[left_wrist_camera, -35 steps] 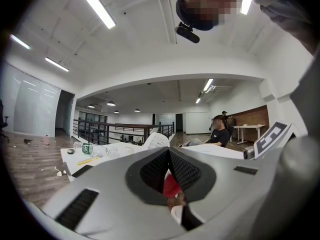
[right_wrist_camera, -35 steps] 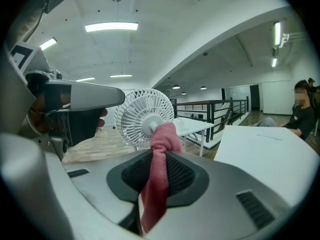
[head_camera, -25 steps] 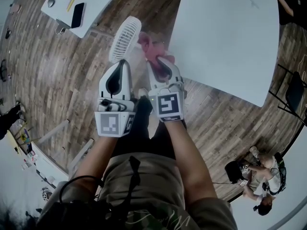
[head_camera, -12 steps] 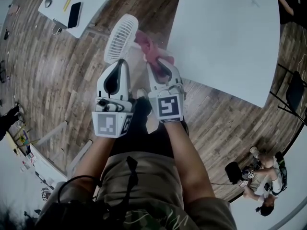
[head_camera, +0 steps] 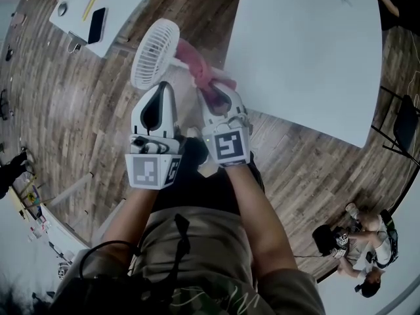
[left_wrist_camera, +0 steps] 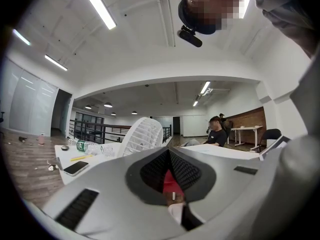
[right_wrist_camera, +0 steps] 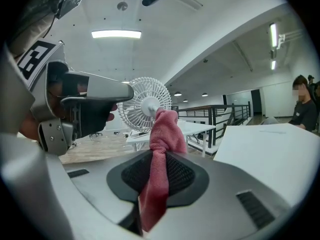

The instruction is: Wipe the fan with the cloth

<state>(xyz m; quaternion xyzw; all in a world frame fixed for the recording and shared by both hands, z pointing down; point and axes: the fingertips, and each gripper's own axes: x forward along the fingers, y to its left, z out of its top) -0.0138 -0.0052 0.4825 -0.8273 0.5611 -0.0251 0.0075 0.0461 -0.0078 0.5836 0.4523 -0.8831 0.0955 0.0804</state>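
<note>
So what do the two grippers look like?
The left gripper and right gripper are white, pointed shells with black ribbed pads inside. Each carries a marker cube with black-and-white squares.

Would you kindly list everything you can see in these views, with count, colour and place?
fan: one, white, held by the left gripper.
cloth: one, pink, up against the fan, in the right gripper.
large table: one, white, right of the fan.
small table: one, white, upper left.
phone: one, black, on the small table.
pen or pencil: one, yellow, on the small table.
bottle: one, clear with a green label, on the small table.
chair: one, dark, right edge.
bystanders: at least two, dark and light clothes, lower right on the floor.
floor: one, brown wood, beneath everything.
left gripper: one, white, shut on the fan.
right gripper: one, white, shut on the cloth.
forearms: two, bare, behind the grippers.
</note>
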